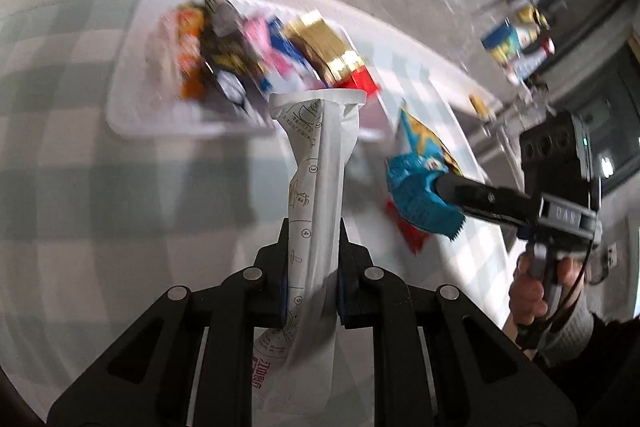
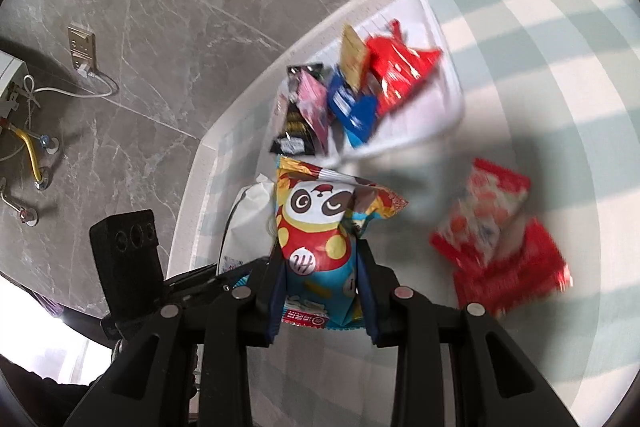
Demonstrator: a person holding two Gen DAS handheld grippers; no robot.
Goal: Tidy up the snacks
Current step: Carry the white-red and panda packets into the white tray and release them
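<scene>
Apparently left hand-held gripper (image 1: 312, 267) clamping white packet (image 1: 316, 163)

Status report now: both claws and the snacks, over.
Left claw shut on white packet. Right claw shut on blue panda snack bag. Snack tray ahead, path clear.

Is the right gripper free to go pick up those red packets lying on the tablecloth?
Probably not yet: the right gripper is shut on the panda snack bag. The path to the red packets looks clear.
</scene>
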